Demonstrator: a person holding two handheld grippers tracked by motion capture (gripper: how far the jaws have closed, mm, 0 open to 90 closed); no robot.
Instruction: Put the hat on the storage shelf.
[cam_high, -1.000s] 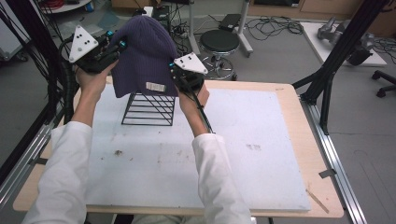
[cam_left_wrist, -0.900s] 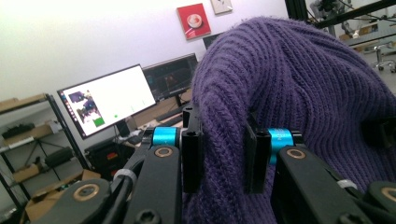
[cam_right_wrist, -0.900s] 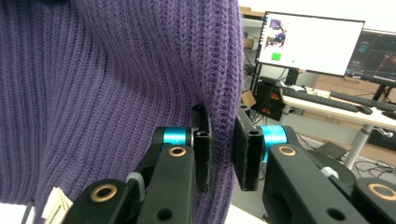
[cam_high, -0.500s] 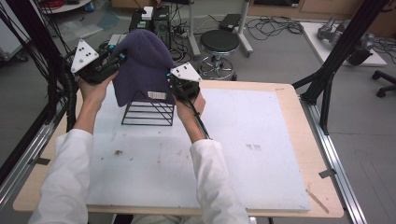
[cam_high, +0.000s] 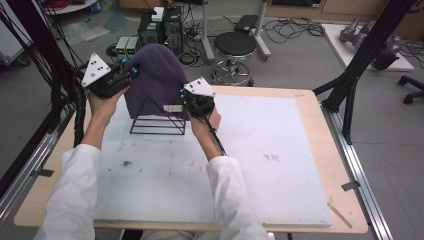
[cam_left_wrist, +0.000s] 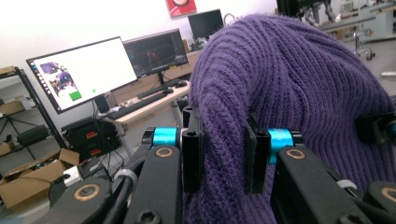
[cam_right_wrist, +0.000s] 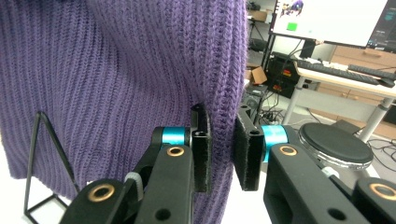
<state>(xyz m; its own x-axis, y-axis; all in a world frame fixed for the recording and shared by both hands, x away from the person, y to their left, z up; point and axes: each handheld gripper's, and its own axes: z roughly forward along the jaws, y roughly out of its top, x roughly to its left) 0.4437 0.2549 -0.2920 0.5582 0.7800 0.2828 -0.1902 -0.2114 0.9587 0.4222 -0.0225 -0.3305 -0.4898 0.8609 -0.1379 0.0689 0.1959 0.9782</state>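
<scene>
I hold a purple knit hat (cam_high: 157, 80) stretched between my two grippers, over a black wire rack (cam_high: 159, 120) that stands on the far left part of the counter (cam_high: 280, 165); the hat's lower edge hangs down over the rack's top, and I cannot tell whether the wool rests on the wire. The fingers (cam_left_wrist: 192, 154) of my left gripper (cam_left_wrist: 224, 156) are clamped on a fold of the hat's left side. The fingers (cam_right_wrist: 201, 154) of my right gripper (cam_right_wrist: 223, 151) are clamped on its right edge, where the wire rack shows low beside the wool. A small pale label (cam_high: 173, 108) sits near the hat's hem, its writing too small to read. The counter has a white mat with a few dark marks, set on a light wooden top. Beyond it are a grey floor, a round black stool (cam_high: 235, 45), cables and computer boxes; the gripper views show lit monitors (cam_left_wrist: 86, 70) on a desk, a keyboard and cardboard boxes.
</scene>
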